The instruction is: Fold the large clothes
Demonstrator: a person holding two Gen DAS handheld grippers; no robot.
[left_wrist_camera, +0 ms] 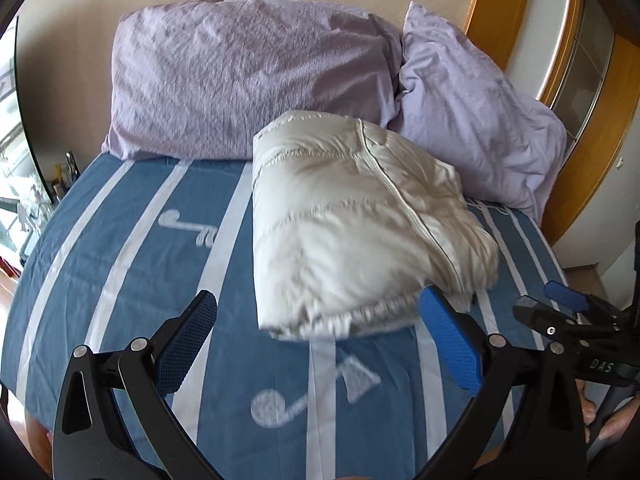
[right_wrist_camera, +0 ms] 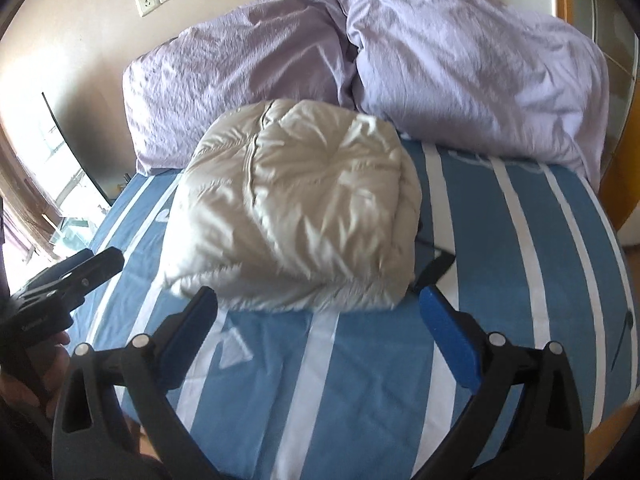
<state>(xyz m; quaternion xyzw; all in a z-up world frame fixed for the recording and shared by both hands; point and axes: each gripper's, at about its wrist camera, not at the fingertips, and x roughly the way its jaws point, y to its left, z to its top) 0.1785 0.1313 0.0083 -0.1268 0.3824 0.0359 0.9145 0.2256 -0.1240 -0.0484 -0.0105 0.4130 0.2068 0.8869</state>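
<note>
the cream puffer jacket (right_wrist_camera: 292, 204) lies folded into a thick bundle on the bed's blue sheet with white stripes (right_wrist_camera: 500, 280), its far end touching the two lilac pillows (right_wrist_camera: 472, 64) that lean against the wall; in the left wrist view the same jacket (left_wrist_camera: 352, 224) shows a zip line running along its top and an elastic hem at the near edge, which lifts slightly off the sheet; a dark strap or cord pokes out from under the bundle on its right side in the right wrist view; the right gripper (right_wrist_camera: 318, 312) has its jaws wide apart with nothing between them, the blue pads just in front of the bundle's near edge and not pressing on it; the left gripper (left_wrist_camera: 320, 320) is also spread wide and empty, its right pad overlapping the jacket's near corner in the picture, though whether it touches is not clear; each tool shows at the side of the other's view, well apart from the jacket; open striped sheet lies in front of the bundle and to both sides; the right edge of the bed runs beside a wooden frame (left_wrist_camera: 516, 40), the left edge falls away toward a bright window; a wall socket (right_wrist_camera: 146, 0) sits above the pillows.
</note>
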